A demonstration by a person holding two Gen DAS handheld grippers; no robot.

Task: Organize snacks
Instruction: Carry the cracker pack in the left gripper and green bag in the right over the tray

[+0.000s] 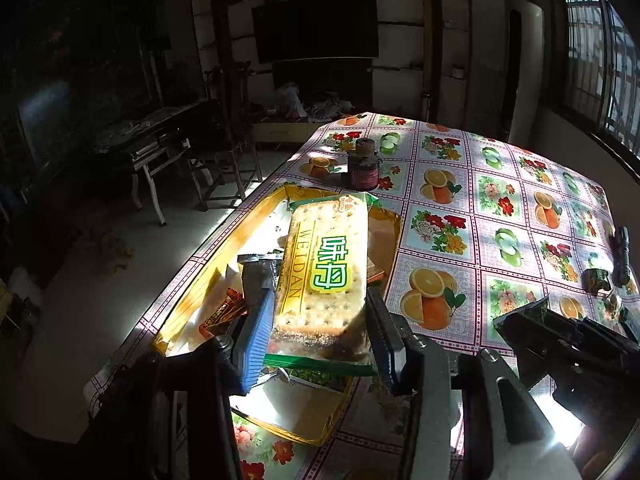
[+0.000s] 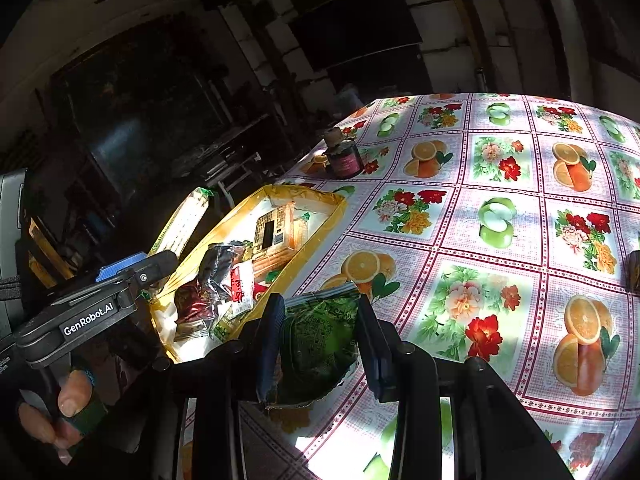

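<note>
Above the yellow tray (image 1: 384, 216), the left gripper (image 1: 316, 312) is closed on the long cracker pack (image 1: 324, 264) by its near end only, so the far end may sag and slip out. The right gripper (image 2: 320, 336) pinches a green snack bag (image 2: 316, 344) just beside the tray; the two tools are near and could knock together.

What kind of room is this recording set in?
Most likely a home living or dining room. A table under a fruit-and-flower oilcloth stands by a barred window, and a large dark screen hangs on the far wall above low furniture.
</note>
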